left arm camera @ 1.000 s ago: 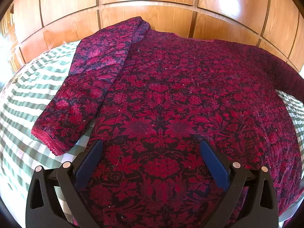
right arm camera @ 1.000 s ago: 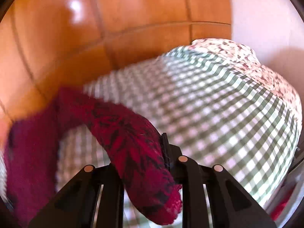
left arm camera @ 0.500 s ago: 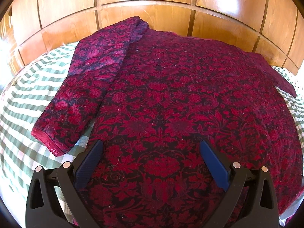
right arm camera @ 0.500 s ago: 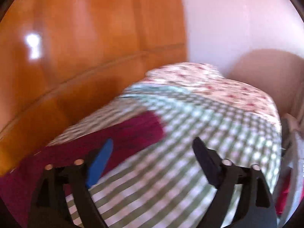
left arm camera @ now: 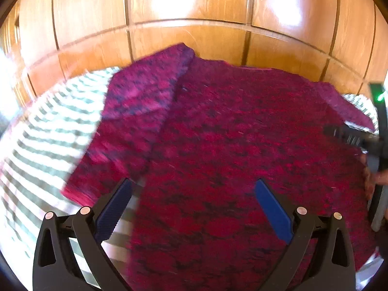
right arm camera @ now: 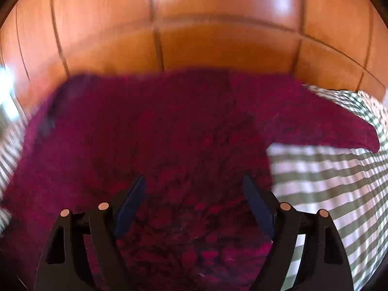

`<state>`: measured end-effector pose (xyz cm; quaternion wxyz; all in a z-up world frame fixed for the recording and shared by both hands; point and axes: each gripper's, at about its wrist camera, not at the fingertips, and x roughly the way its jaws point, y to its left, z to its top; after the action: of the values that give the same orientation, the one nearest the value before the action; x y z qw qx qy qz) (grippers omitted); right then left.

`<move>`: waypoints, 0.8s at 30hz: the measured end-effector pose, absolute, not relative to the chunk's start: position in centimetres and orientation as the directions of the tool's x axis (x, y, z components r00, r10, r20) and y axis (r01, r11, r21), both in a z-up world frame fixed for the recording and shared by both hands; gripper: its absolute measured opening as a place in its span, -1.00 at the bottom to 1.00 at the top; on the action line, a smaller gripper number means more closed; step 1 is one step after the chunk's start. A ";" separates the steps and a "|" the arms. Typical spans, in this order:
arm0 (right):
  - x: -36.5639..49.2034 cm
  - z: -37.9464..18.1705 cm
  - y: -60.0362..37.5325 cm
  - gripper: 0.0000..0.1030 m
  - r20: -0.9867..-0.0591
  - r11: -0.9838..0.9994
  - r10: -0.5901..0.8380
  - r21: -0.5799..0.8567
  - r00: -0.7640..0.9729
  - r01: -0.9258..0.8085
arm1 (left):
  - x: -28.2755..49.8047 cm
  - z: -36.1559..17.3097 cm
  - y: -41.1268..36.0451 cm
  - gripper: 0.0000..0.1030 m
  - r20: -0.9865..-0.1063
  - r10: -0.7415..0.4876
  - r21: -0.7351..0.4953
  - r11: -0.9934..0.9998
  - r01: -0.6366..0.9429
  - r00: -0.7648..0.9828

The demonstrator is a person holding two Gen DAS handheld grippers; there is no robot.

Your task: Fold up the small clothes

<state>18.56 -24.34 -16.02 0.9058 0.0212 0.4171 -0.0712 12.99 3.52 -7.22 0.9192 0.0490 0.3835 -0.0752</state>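
A dark red floral top (left arm camera: 230, 145) lies spread flat on a green-checked bed sheet (left arm camera: 48, 133). One sleeve (left arm camera: 135, 111) is folded down along the top's left side; the other sleeve (right arm camera: 339, 131) lies stretched out to the right on the sheet. My left gripper (left arm camera: 192, 181) is open above the lower left part of the top, with its left finger over the sheet near the folded sleeve's cuff. My right gripper (right arm camera: 194, 178) hovers over the lower right part of the top. Its jaws are wide and closing, with only flat cloth below them and nothing pinched.
A glossy wooden panel wall (left arm camera: 194, 36) runs close behind the bed's far edge. At the right edge of the left wrist view a hand (left arm camera: 378, 179) holds the right gripper's black body (left arm camera: 373, 143). Bare checked sheet (right arm camera: 339, 194) shows to the right of the top.
My right gripper let go of the sleeve it held, opened wide and swung left over the top's body. The sleeve now lies flat to the right. The left gripper rose slightly.
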 end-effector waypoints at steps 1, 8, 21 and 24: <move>18.7 -15.9 -24.1 0.59 -0.752 0.988 -0.123 -0.033 0.647 0.150 | 13.3 -7.1 3.9 0.94 -0.707 -0.074 0.065 0.984 0.168 0.704; 18.9 -16.3 -25.2 0.65 -0.747 0.986 -0.131 -0.032 0.652 0.161 | 16.0 -7.6 7.9 0.87 -0.696 0.054 0.214 0.968 0.135 0.716; 18.7 -16.3 -24.9 0.72 -0.742 0.984 -0.148 -0.044 0.654 0.172 | 17.8 -6.4 11.0 -0.69 -0.766 -0.152 0.028 0.963 0.268 0.625; 18.7 -16.3 -24.9 0.72 -0.742 0.984 -0.148 -0.045 0.654 0.172 | 19.3 -3.6 13.9 -0.69 -0.753 -0.253 -0.125 0.961 0.246 0.607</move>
<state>18.72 -24.93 -16.34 0.9093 0.0146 0.4064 -0.0881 19.34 13.93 -3.61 0.8965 -0.0042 0.4206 -0.1393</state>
